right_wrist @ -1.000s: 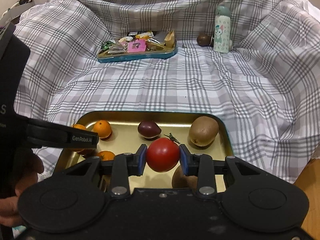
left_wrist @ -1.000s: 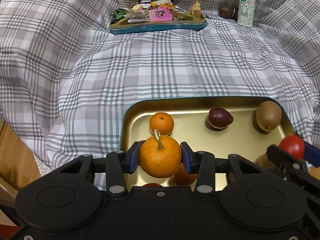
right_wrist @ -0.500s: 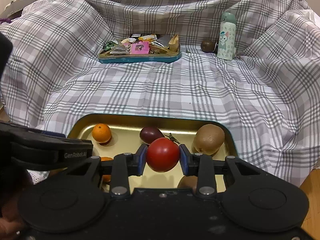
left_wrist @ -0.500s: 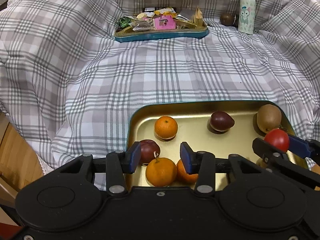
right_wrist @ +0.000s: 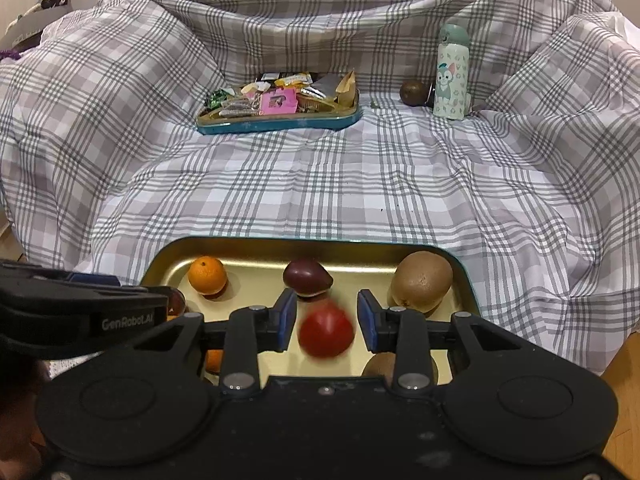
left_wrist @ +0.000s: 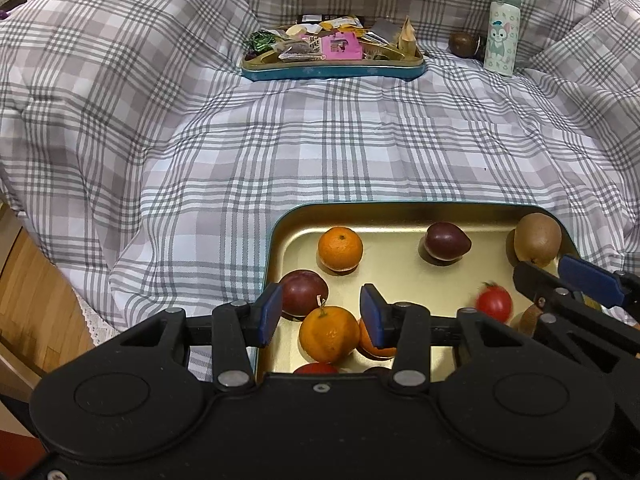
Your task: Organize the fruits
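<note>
A gold tray (left_wrist: 384, 216) (right_wrist: 248, 250) holds oranges, dark purple fruits, kiwis and tomatoes. My left gripper (left_wrist: 318, 312) is open above the tray; an orange with a stem (left_wrist: 329, 334) lies in the tray below its jaws, beside a purple fruit (left_wrist: 304, 292). My right gripper (right_wrist: 326, 318) (left_wrist: 576, 280) is open; a red tomato (right_wrist: 326, 330) (left_wrist: 494, 302) is blurred just below its jaws, free of the pads. Another orange (right_wrist: 207, 275), a purple fruit (right_wrist: 307, 277) and a kiwi (right_wrist: 422, 283) lie along the tray's far side.
A teal tray of snack packets (left_wrist: 332, 54) (right_wrist: 278, 106) sits at the back of the plaid cloth. A cartoon-printed bottle (right_wrist: 451, 76) and a dark round fruit (right_wrist: 414, 93) stand at the back right. Wooden floor (left_wrist: 36, 304) lies off the left edge.
My left gripper opened and dropped the stemmed orange into the tray, then lifted. My right gripper has just opened and the tomato is falling from it.
</note>
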A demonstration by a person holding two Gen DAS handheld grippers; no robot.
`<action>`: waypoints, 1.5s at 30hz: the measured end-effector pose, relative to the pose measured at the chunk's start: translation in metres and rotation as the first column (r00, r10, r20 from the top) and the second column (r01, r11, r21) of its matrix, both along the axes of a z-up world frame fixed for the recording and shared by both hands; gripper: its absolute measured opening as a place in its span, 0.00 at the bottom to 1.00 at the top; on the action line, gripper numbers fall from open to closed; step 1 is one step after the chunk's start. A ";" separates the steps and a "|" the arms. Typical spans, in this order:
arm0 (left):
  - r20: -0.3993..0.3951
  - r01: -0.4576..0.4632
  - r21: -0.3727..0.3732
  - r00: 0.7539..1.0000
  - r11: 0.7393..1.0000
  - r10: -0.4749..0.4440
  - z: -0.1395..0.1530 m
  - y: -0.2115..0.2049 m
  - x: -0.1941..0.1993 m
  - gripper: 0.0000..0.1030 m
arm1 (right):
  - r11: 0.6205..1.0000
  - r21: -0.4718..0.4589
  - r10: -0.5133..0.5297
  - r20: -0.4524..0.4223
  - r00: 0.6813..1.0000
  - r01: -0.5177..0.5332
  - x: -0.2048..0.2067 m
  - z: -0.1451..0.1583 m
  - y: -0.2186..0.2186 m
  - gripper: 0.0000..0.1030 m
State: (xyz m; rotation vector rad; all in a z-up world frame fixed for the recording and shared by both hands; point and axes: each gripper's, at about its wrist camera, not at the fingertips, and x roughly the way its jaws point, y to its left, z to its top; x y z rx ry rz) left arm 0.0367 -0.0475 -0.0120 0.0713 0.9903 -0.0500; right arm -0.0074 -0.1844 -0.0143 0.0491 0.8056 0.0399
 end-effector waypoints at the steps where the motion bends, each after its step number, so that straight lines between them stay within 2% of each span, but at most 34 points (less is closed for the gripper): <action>1: -0.001 -0.001 -0.001 1.000 1.000 0.001 0.000 0.000 0.000 0.50 | 1.000 -0.006 0.001 0.008 1.000 -0.001 -0.001 0.001 0.001 0.35; 5: 0.001 -0.003 -0.003 1.000 1.000 0.003 0.002 0.001 -0.003 0.50 | 1.000 -0.023 0.007 0.017 1.000 -0.007 -0.003 0.005 0.003 0.35; 16: 0.006 -0.004 -0.008 1.000 1.000 0.004 0.007 0.000 -0.011 0.50 | 0.999 0.003 -0.037 -0.005 0.999 0.037 -0.012 0.013 -0.008 0.35; 36: 0.010 -0.007 0.008 1.000 1.000 0.006 0.013 -0.002 -0.024 0.50 | 0.993 0.008 -0.119 -0.082 0.989 0.121 -0.024 0.009 -0.024 0.35; 45: -0.004 -0.008 0.004 1.000 1.000 0.008 0.011 -0.002 -0.025 0.50 | 0.993 0.006 -0.120 -0.092 0.989 0.121 -0.022 0.008 -0.020 0.35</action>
